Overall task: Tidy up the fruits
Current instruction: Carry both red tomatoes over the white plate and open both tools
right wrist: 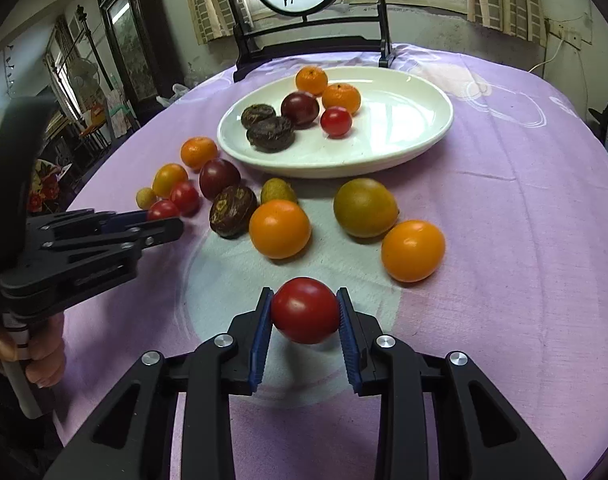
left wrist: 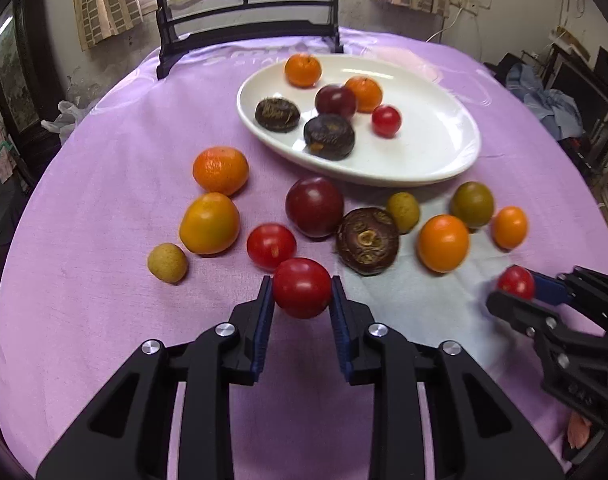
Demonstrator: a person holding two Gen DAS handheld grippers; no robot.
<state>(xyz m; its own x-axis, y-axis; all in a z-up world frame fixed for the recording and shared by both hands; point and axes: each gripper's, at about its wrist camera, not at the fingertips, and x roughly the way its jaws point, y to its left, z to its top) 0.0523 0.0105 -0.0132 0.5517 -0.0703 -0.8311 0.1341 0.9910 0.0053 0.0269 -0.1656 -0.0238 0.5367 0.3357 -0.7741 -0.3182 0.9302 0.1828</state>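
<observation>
My left gripper is shut on a red tomato, held just above the purple cloth. A second red tomato sits between the blue pads of my right gripper, which is shut on it. In the left wrist view the right gripper shows at the lower right with its tomato. The right wrist view has the left gripper at the left edge with its tomato. Beyond both stands a white oval plate holding several fruits: oranges, a plum, a small tomato and dark chestnuts.
Several loose fruits lie on the cloth in front of the plate: an orange, a dark plum, a brown chestnut, a red tomato, a longan. A black framed stand rises behind the plate. A hand grips the left handle.
</observation>
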